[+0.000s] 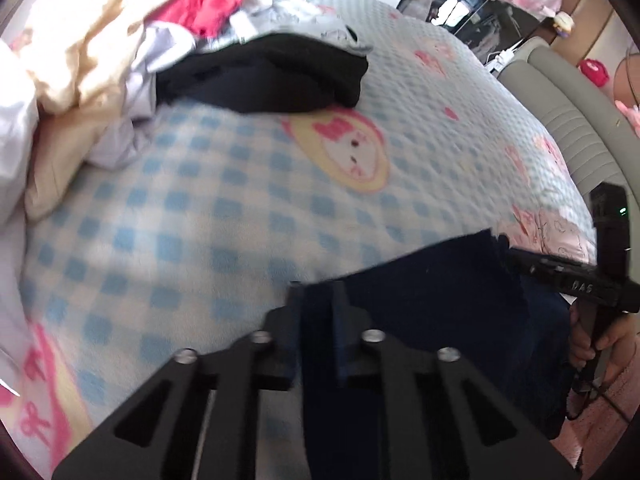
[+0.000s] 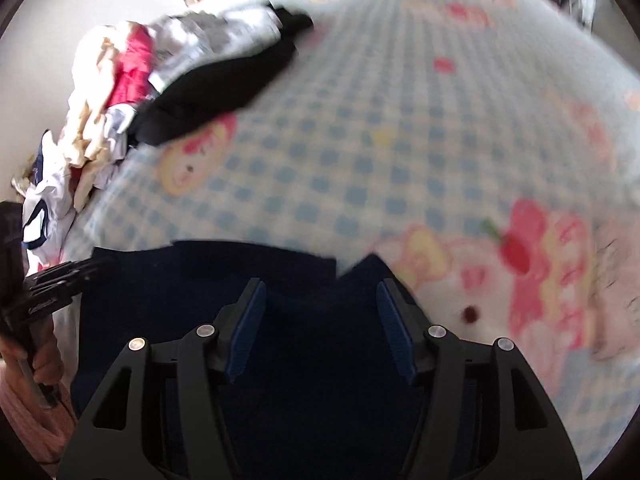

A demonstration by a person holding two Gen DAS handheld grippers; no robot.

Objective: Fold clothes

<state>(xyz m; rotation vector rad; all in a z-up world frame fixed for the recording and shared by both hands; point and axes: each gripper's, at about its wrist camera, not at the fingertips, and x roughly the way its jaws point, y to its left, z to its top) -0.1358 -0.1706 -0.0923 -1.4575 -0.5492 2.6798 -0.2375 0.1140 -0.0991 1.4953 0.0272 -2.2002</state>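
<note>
- Blue-and-white checked bedding (image 1: 208,216) with pink cartoon prints covers the bed I am working over; both views are blurred.
- I take the navy garment (image 2: 304,360) as my landmark: it lies at the near edge of the bedding, directly under both grippers.
- My left gripper (image 1: 318,292) has its fingers nearly together with a fold of the navy garment pinched between them, at the garment's left edge.
- My right gripper (image 2: 320,292) hangs above the middle of the navy garment with its fingers spread wide, blue pads (image 2: 250,320) facing each other and nothing between them.
- In the left wrist view I see the right gripper's body just right of the garment, with a hand (image 1: 600,344) around its handle.
- In the right wrist view, another hand (image 2: 40,360) grips the left gripper's handle just left of the garment.
- Far beyond the garment, towards the back left of the bed, a black garment (image 1: 264,76) lies at the front of a heap of unfolded clothes (image 1: 120,40) in red, cream and white.
</note>
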